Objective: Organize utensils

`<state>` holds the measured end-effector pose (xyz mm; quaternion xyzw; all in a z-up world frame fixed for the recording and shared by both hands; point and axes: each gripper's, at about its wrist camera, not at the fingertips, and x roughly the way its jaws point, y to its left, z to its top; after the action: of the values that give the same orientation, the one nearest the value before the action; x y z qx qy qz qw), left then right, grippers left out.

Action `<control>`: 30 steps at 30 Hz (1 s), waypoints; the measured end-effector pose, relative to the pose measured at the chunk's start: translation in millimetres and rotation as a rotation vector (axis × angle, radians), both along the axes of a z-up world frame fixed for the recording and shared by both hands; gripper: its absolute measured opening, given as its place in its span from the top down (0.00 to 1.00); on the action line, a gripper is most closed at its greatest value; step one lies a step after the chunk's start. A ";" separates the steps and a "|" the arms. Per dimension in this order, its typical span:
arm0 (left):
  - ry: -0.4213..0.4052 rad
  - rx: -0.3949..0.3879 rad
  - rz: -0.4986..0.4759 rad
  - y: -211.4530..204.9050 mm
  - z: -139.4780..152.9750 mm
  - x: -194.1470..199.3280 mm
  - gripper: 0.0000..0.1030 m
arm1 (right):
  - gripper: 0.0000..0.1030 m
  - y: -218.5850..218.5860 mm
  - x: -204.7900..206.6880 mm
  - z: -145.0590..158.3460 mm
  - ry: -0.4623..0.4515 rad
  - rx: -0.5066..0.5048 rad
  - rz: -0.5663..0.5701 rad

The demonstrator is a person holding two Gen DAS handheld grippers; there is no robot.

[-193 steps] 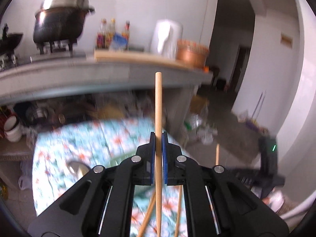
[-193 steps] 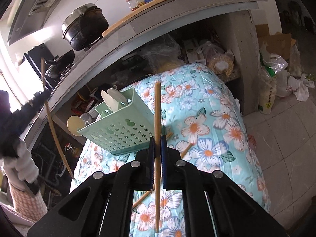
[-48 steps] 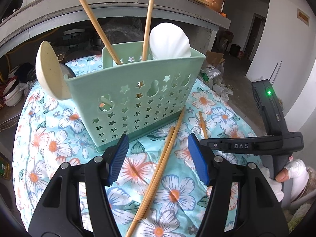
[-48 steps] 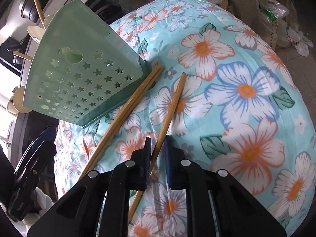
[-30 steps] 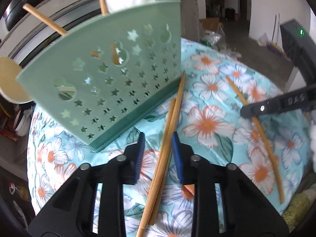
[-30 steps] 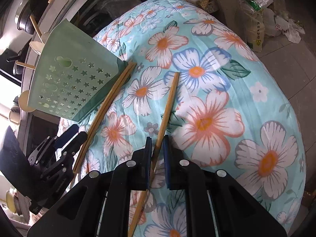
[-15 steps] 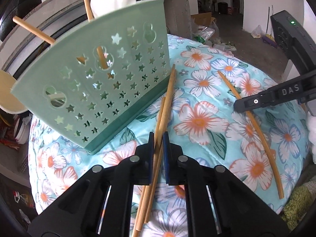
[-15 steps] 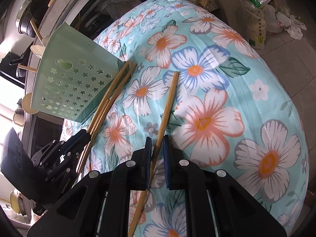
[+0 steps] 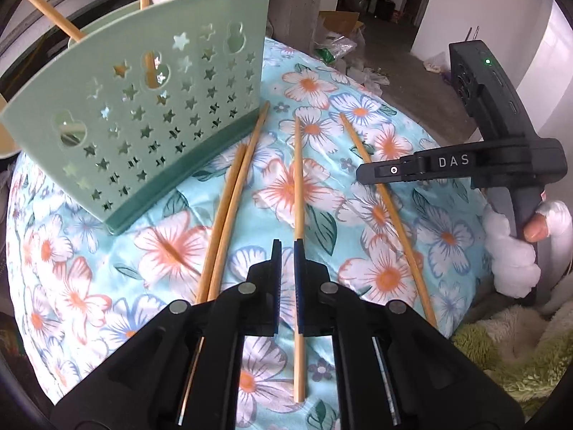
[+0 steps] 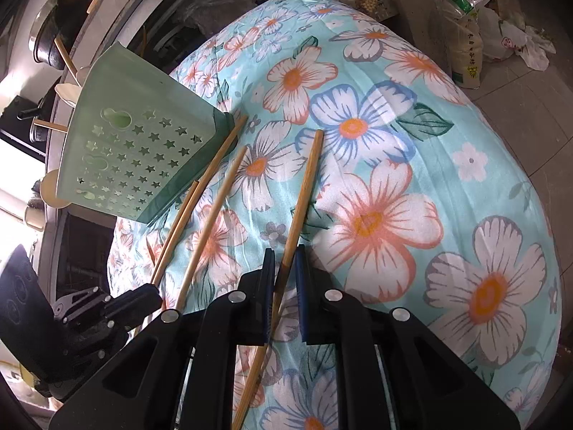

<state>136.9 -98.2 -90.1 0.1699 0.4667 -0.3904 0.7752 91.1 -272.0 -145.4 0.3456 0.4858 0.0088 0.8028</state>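
— Left wrist view: our left gripper (image 9: 286, 251) now has one chopstick (image 9: 298, 193) by its right pad, jaws slightly apart; half a second ago it straddled the pair (image 9: 229, 211) beside the holder (image 9: 143, 114).

— Right gripper (image 10: 284, 261) still loosely straddles its chopstick (image 10: 302, 197) on the cloth (image 10: 412, 179).

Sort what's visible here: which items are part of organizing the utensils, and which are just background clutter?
Part of the job:
- green utensil holder
- loose chopsticks on the cloth
- chopstick between the left hand-held gripper fingers
- chopstick between the right hand-held gripper fingers

Just lying about:
- floral cloth
- cooking pot
- plastic bags on the floor
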 end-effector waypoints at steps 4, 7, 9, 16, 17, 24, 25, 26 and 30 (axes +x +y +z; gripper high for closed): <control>0.052 -0.044 0.005 -7.3 -5.3 9.7 0.85 | 0.90 -0.2 0.2 -0.1 0.000 0.005 -0.001; 0.057 -0.030 0.004 -16.7 -10.9 15.4 0.85 | 0.90 -0.6 0.2 0.0 0.001 0.009 -0.002; 0.052 -0.003 0.003 -25.7 -17.4 19.1 0.85 | 0.90 -1.1 0.3 -0.3 0.001 0.012 -0.003; -0.025 0.097 0.004 -58.1 -31.6 21.3 0.85 | 0.90 -2.3 0.6 -0.3 0.002 0.014 -0.002; -0.040 0.108 0.008 -62.3 -32.1 20.3 0.85 | 0.90 -2.2 0.4 -0.4 0.002 0.013 -0.002; -0.075 0.123 0.043 -71.9 -33.6 16.4 0.86 | 0.89 0.8 0.4 2.6 0.002 -0.010 0.010; -0.075 0.121 0.050 -72.3 -33.8 15.9 0.86 | 0.89 2.0 -0.1 3.3 0.003 -0.015 0.013; -0.076 0.121 0.052 -72.1 -34.2 16.3 0.86 | 0.89 3.3 -0.6 3.8 0.004 -0.016 0.014; -0.079 0.122 0.052 -75.5 -35.2 15.4 0.88 | 0.89 4.9 -2.4 2.6 0.009 -0.006 0.007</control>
<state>152.3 -173.7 -125.3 0.2197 0.4631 -0.3340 0.7910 88.7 -267.2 -142.8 0.3415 0.4909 0.0087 0.8015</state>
